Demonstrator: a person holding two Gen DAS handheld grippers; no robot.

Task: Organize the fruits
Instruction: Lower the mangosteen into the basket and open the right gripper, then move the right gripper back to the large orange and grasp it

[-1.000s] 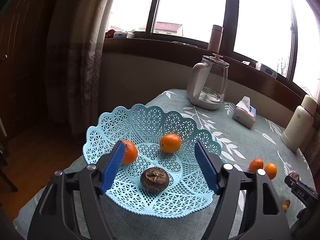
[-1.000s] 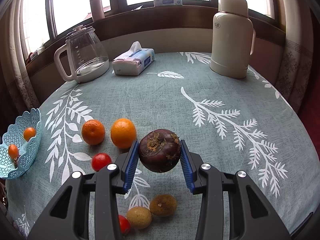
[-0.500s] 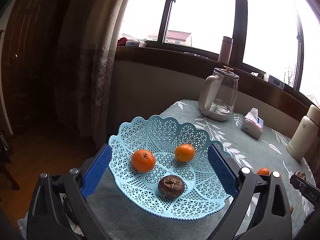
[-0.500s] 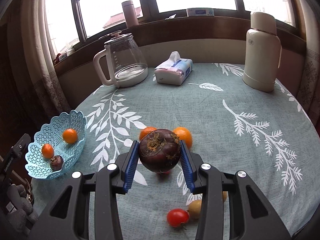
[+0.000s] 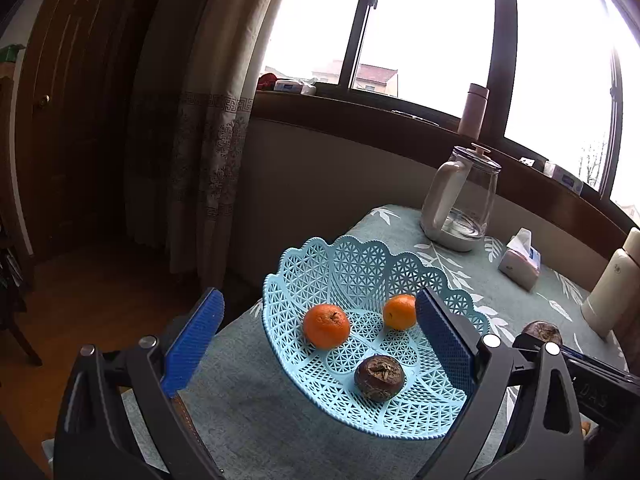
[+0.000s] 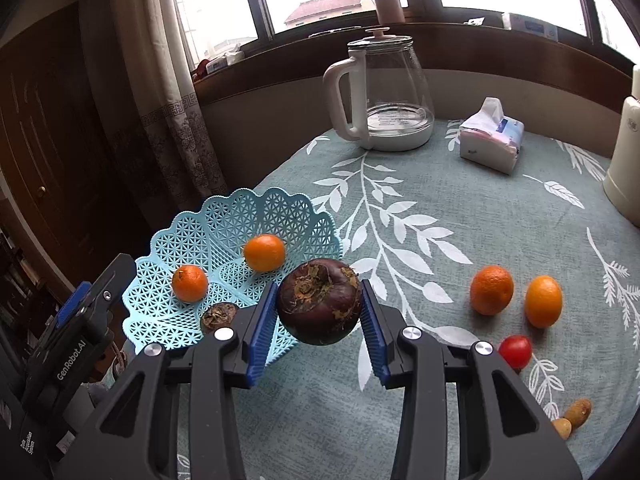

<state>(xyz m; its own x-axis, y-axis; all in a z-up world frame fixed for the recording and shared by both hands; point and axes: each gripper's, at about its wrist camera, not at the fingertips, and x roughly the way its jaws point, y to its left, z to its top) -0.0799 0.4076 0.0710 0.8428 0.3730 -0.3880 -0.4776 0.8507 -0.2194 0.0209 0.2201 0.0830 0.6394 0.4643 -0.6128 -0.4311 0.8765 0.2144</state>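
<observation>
My right gripper (image 6: 320, 312) is shut on a dark purple mangosteen (image 6: 319, 306), held in the air beside the right rim of the light blue lattice basket (image 6: 224, 216). In the basket (image 5: 360, 264) lie two oranges (image 5: 326, 326) (image 5: 399, 312) and a second mangosteen (image 5: 379, 373). My left gripper (image 5: 316, 340) is open and empty, its fingers standing wide at the basket's near-left side. The held mangosteen (image 5: 542, 332) shows at the right edge of the left wrist view. On the cloth lie two more oranges (image 6: 491, 290) (image 6: 543, 301), a red tomato (image 6: 515, 351) and two small brownish fruits (image 6: 576, 414).
A glass kettle (image 6: 384, 92), a tissue pack (image 6: 490, 140) and a cream thermos (image 6: 626, 160) stand at the back of the leaf-patterned tablecloth (image 6: 460, 208). The basket sits close to the table's left edge, with a curtain (image 5: 192, 140) and wooden floor beyond.
My right gripper has carried the mangosteen left across the table up to the basket. My left gripper has drawn back and to the left, away from the basket, still open.
</observation>
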